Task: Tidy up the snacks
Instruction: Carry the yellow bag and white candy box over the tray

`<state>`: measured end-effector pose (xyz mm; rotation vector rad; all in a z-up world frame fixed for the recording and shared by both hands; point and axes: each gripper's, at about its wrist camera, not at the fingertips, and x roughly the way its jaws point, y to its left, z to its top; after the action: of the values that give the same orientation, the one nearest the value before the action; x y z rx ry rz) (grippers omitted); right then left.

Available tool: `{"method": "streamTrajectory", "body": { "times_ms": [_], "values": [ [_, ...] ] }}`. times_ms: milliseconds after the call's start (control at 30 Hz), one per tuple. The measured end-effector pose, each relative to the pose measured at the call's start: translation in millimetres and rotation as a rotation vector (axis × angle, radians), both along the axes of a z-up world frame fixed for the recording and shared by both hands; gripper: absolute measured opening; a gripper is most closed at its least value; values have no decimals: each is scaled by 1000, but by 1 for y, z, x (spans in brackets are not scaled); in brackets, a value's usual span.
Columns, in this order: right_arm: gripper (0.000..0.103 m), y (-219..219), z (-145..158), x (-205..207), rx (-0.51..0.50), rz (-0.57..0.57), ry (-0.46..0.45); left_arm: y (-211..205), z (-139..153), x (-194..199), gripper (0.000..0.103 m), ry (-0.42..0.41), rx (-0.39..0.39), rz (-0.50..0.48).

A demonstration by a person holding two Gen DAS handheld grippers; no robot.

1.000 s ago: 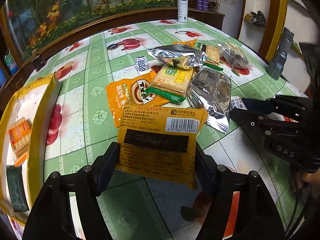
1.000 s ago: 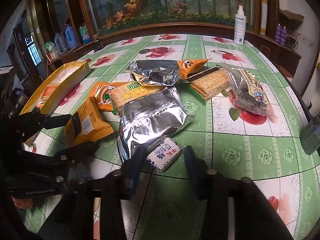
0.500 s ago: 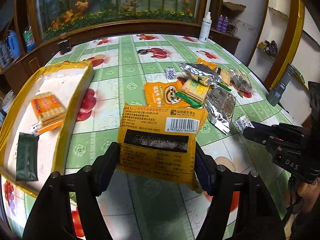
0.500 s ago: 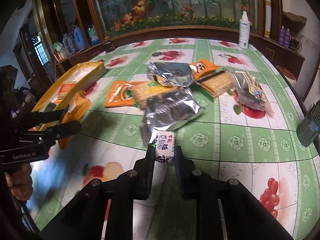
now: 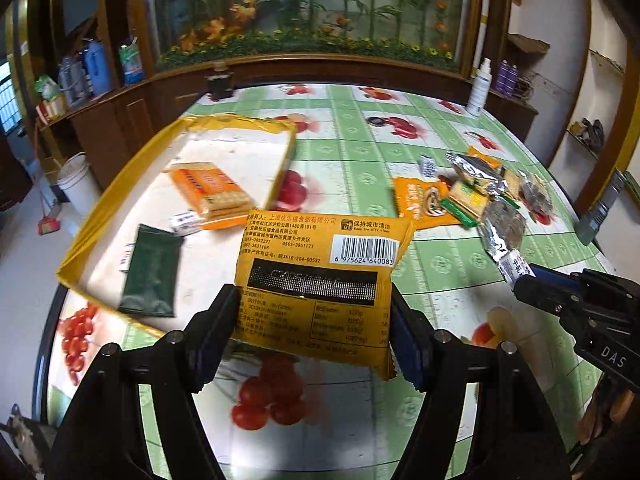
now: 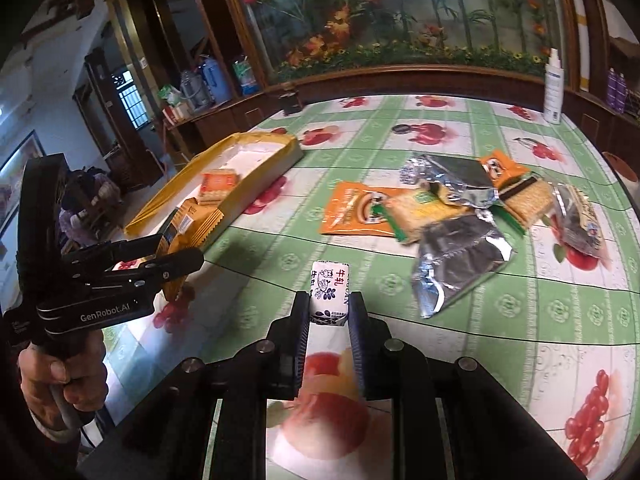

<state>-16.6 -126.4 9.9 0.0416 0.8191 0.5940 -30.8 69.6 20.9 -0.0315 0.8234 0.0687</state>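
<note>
My left gripper [image 5: 312, 332] is shut on a yellow-orange snack packet [image 5: 320, 276] with a barcode, held above the table near the yellow tray [image 5: 120, 184]. That tray holds an orange cracker pack [image 5: 210, 190], a dark green packet [image 5: 150, 272] and a small white sachet [image 5: 185, 221]. My right gripper [image 6: 330, 320] is shut on a small white candy [image 6: 330, 292] with red and blue print, lifted off the table. In the right wrist view the left gripper [image 6: 176, 256] carries its packet [image 6: 188, 232] beside the tray [image 6: 256, 192].
A heap of snacks lies at the right of the round table: an orange packet [image 6: 356, 210], silver foil bags [image 6: 456, 264], cracker packs [image 6: 524, 200] and a clear bag [image 6: 580, 220]. A white spray bottle [image 6: 554, 88] stands at the far edge. A hand [image 6: 60, 376] grips the left tool.
Both grippers rose and swung left toward the yellow tray. The right gripper closed on the white candy and lifted it off the table. The left kept hold of its packet.
</note>
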Motion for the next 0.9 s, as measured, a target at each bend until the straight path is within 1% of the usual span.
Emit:
{"method": "streamTrajectory", "body": {
  "times_ms": [333,900],
  "values": [
    [20,32,5,-4,7,72,5,32,5,-10,71,-17,-31,66],
    [19,86,7,2,1,173,9,73,6,-11,71,-24,-75,148]
  ]
}}
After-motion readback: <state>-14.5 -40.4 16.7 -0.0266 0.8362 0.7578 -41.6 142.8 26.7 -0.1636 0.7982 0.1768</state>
